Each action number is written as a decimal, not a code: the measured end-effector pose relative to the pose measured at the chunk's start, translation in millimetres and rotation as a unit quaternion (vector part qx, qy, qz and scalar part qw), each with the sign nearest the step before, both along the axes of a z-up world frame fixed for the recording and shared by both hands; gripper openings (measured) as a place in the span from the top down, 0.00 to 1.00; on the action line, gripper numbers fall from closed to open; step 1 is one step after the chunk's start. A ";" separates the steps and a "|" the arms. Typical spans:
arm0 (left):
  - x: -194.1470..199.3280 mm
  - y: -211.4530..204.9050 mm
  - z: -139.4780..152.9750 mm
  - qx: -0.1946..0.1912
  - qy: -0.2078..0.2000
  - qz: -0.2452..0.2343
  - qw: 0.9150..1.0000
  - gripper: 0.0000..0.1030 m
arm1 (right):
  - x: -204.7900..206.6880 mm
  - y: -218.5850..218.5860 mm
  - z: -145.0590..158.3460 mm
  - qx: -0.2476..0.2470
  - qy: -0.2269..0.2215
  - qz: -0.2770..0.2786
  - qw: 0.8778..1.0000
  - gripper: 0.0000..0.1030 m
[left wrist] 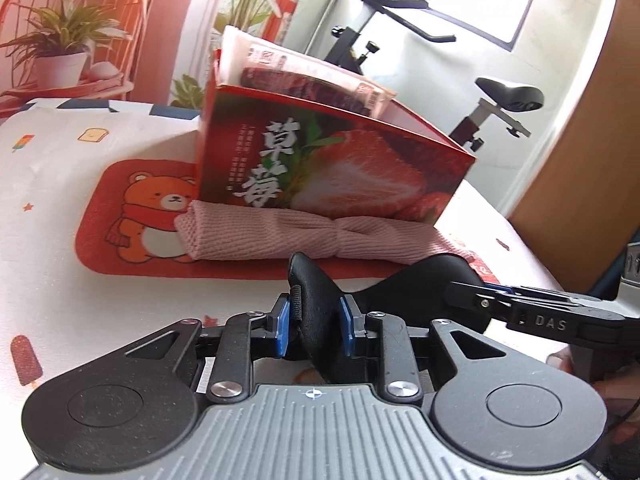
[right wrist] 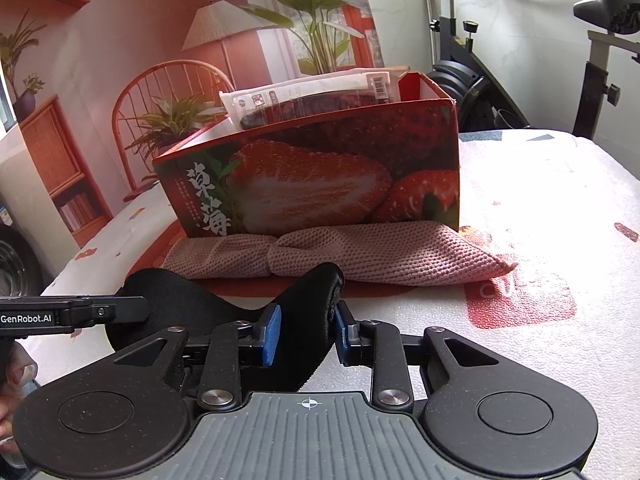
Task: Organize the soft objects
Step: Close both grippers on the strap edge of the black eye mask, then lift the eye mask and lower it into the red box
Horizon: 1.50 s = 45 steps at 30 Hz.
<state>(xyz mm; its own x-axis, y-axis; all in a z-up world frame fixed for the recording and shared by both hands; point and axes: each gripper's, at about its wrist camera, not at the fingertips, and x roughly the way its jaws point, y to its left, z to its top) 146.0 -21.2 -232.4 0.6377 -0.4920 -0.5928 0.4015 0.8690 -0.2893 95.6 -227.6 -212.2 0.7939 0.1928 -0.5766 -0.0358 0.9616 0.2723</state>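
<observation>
Claws (left wrist: 314, 326) hiding black mask's (left wrist: 404, 292) ends.

One black eye mask (left wrist: 404, 288), one rolled pink cloth (left wrist: 280, 236), one strawberry box (left wrist: 332, 160), one packet (left wrist: 304, 76) inside, one bear mat (left wrist: 132, 216), two grippers

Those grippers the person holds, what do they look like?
Both look alike: a ribbed grey body with a crosshair mark, two round black discs, black linkage arms with silver bolts, and blue pads on the fingers. The left gripper reads "GenRobot.AI" along its side; the right gripper reads "DAS".
</observation>
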 end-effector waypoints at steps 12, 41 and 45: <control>-8.0 3.8 9.4 0.025 -0.032 0.020 0.999 0.83 | -12.2 3.9 14.0 -0.017 -0.031 0.012 0.999 0.83; 67.5 -49.1 139.2 0.026 -0.218 0.044 0.975 0.84 | 90.7 -16.4 149.0 -0.104 -0.206 0.037 0.972 0.84; 93.9 -57.6 129.7 0.041 -0.188 0.047 0.980 0.84 | 121.5 -24.9 145.4 -0.110 -0.193 0.040 0.974 0.84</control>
<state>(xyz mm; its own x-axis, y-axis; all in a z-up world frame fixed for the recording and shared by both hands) 239.9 -78.8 -102.7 0.8589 -0.3816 -0.3415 0.3836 0.9212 -0.0645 217.1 -252.6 -66.8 0.9474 0.1682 -0.2723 -0.1718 0.9851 0.0110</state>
